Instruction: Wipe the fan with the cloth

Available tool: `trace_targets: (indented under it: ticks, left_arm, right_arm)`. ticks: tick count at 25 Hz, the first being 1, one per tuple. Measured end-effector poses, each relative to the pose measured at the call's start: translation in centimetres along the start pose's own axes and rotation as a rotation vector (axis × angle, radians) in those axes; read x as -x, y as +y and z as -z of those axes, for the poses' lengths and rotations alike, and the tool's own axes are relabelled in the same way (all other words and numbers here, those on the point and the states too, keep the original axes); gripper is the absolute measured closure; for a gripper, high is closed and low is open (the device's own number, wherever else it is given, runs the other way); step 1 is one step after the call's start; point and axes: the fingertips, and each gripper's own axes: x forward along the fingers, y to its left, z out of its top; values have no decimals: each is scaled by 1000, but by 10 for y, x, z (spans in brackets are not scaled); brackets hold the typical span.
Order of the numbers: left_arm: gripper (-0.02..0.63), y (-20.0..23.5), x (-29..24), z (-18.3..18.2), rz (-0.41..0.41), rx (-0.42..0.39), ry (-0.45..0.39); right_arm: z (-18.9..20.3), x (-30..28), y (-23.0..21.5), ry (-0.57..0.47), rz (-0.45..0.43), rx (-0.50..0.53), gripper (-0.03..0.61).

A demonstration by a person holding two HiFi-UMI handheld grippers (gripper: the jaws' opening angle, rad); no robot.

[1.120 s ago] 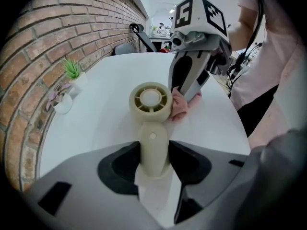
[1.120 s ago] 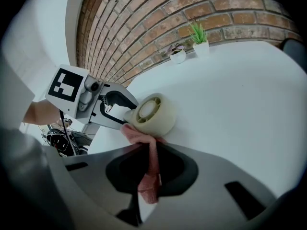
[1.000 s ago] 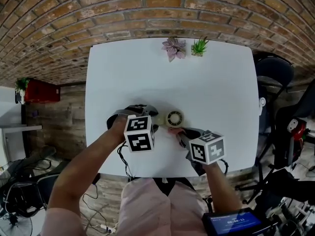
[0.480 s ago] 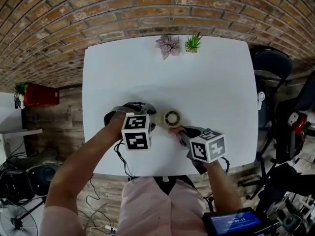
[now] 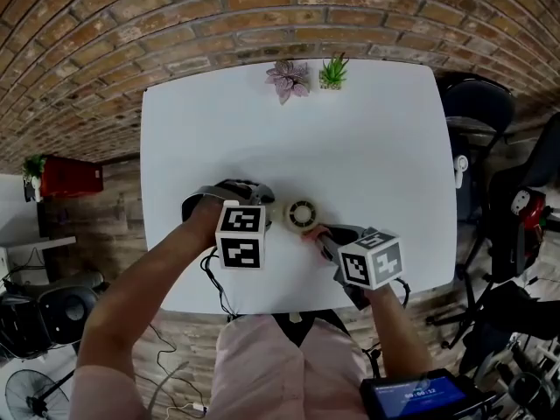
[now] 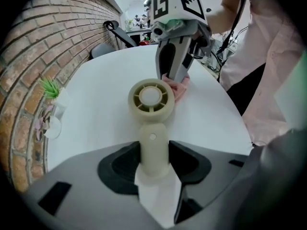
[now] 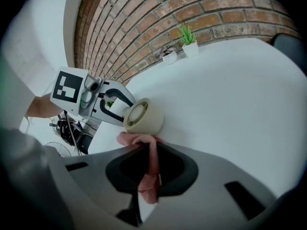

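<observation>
Altogether: one fan (image 5: 302, 214), one cloth (image 7: 136, 139), two tools (image 6: 153, 157) (image 7: 147, 152).

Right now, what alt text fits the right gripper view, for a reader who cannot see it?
The right gripper is shut on a pink cloth, bunched against a small cream fan. The left gripper holds the fan over a white table.

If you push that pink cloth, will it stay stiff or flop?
Probably floppy: the cloth is squashed into a crumpled strip in the right gripper. It looks thin, so likely light. It would probably bunch up against the fan, not shove it.
</observation>
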Motion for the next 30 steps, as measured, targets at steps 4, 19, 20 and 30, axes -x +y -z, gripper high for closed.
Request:
trace_targets:
  ticks: [4, 19, 20, 30]
  left_arm:
    - [417, -1, -1, -1, 8, -51, 19]
    - [419, -6, -3, -5, 8, -217, 100]
    - [419, -6, -4, -6, 9, -228, 105]
    - [419, -9, -6, -8, 13, -326, 149]
  right_arm:
    - [3, 3, -3, -3, 7, -8, 546]
    - [9, 13, -11, -11, 31, -20, 546]
    - [10, 13, -12, -11, 32, -21, 546]
    - [10, 14, -14, -10, 33, -22, 546]
